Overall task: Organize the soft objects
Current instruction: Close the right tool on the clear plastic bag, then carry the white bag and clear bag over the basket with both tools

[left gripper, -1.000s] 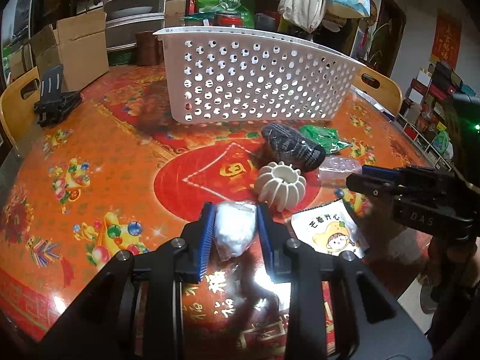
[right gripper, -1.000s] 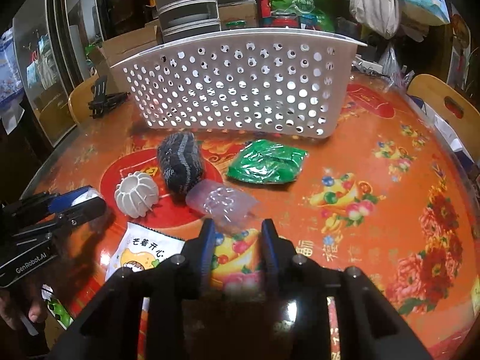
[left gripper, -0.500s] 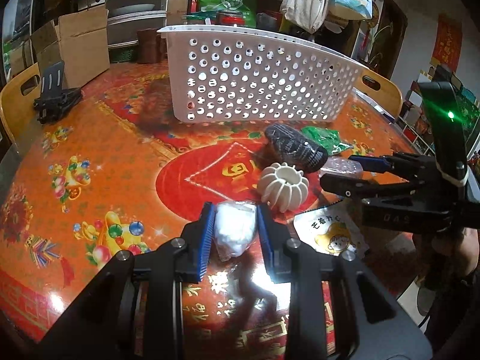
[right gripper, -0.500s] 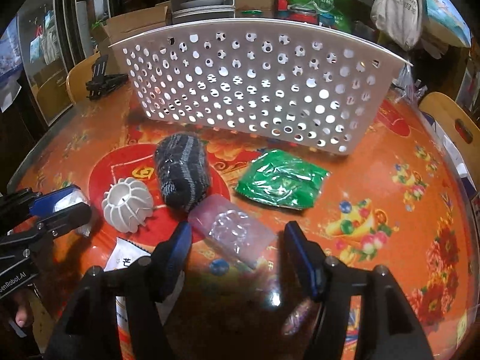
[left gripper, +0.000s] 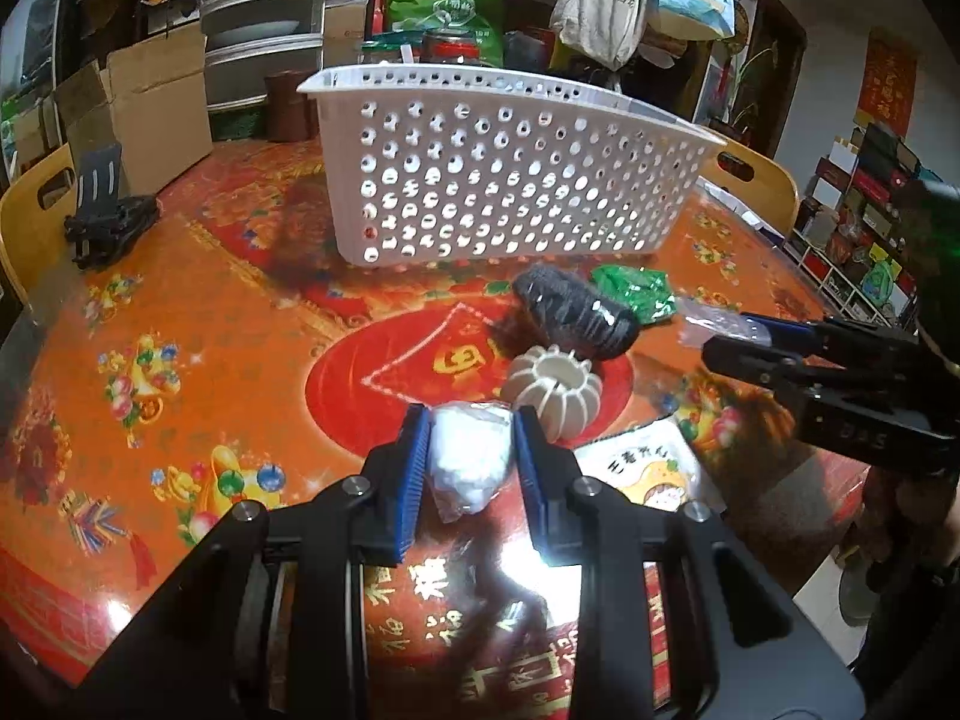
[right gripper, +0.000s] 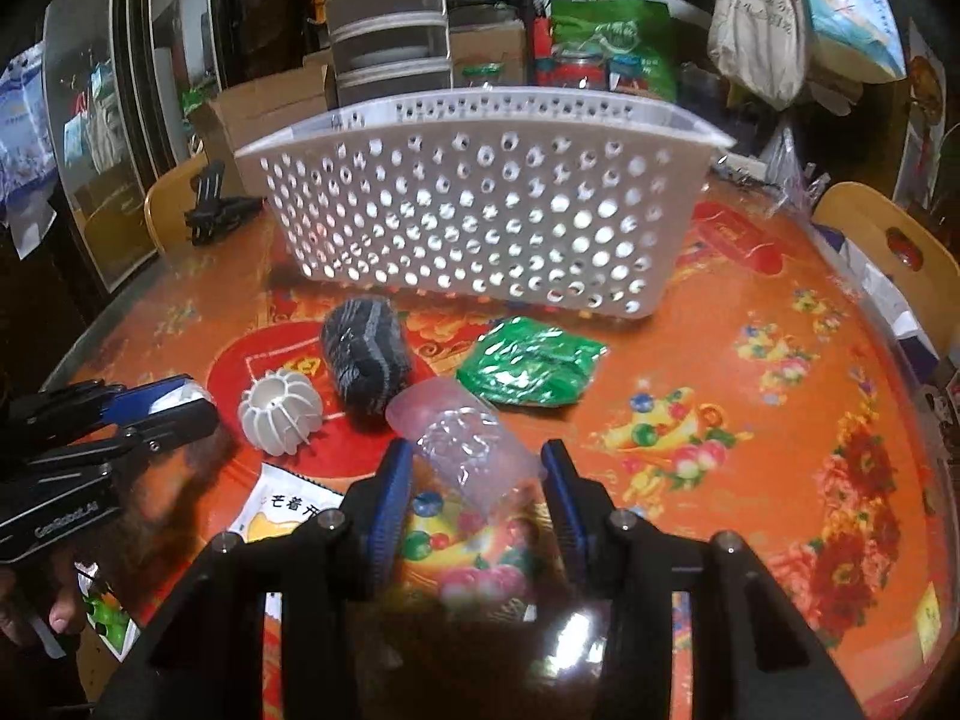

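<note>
My left gripper (left gripper: 471, 456) is shut on a white soft packet (left gripper: 471, 459) just above the table; it also shows in the right wrist view (right gripper: 174, 402). My right gripper (right gripper: 477, 480) is open, its jaws on either side of a clear pink plastic packet (right gripper: 465, 441) that lies on the table; whether the pads touch it I cannot tell. The right gripper also shows in the left wrist view (left gripper: 744, 336). A white perforated basket (left gripper: 510, 180) stands behind, also in the right wrist view (right gripper: 474, 204).
On the red patterned table lie a dark knitted roll (right gripper: 365, 354), a green foil bag (right gripper: 531, 360), a white ribbed ball (right gripper: 279, 414) and a snack sachet (right gripper: 282, 507). A black clip stand (left gripper: 105, 222) is at far left. Wooden chairs (right gripper: 888, 240) ring the table.
My right gripper opened wide, moved forward over the clear pink packet and has narrowed around it. My left gripper kept hold of the white packet and lifted it slightly.
</note>
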A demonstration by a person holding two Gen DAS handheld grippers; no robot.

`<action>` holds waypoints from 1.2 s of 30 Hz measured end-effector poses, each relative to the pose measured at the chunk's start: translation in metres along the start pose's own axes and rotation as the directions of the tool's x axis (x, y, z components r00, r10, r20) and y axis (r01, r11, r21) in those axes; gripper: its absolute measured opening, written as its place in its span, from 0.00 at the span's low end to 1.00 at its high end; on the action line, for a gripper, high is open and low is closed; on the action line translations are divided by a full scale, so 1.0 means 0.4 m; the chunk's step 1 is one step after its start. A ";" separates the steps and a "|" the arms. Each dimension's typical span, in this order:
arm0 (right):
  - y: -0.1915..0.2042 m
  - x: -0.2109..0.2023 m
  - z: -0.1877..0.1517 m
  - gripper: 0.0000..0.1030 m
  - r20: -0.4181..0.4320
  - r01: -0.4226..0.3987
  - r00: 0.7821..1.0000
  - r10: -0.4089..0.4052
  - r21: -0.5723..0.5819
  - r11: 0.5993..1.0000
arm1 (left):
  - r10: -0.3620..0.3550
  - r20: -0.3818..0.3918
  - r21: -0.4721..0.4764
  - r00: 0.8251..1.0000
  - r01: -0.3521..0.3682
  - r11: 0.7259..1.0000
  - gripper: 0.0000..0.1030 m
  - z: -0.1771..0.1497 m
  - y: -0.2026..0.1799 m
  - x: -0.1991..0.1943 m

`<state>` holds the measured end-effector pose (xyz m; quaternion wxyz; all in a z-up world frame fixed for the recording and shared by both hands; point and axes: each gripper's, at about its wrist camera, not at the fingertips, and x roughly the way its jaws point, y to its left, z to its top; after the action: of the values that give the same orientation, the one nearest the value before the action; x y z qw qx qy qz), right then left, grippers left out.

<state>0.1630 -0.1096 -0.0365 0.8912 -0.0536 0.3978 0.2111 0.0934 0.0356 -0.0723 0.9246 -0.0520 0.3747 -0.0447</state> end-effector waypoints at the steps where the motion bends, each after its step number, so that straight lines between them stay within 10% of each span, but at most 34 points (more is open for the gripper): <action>1: -0.001 -0.010 0.003 0.42 0.009 0.000 1.000 0.000 0.003 1.000 | -0.001 0.003 0.003 1.000 0.001 1.000 0.26 0.006 -0.002 -0.002; 22: -0.040 -0.168 0.250 0.42 0.158 0.016 0.987 -0.015 -0.004 1.000 | -0.035 0.129 0.062 0.991 0.028 0.998 0.26 0.379 -0.025 -0.110; 36: -0.096 -0.023 0.492 0.42 0.074 0.059 0.995 -0.060 0.024 0.998 | 0.030 0.021 0.026 0.999 -0.031 0.999 0.26 0.680 -0.009 0.071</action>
<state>0.3086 -0.0957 0.1009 0.9119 -0.0480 0.3646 0.1820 0.3033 0.0456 0.1027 0.9295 -0.0344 0.3654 -0.0350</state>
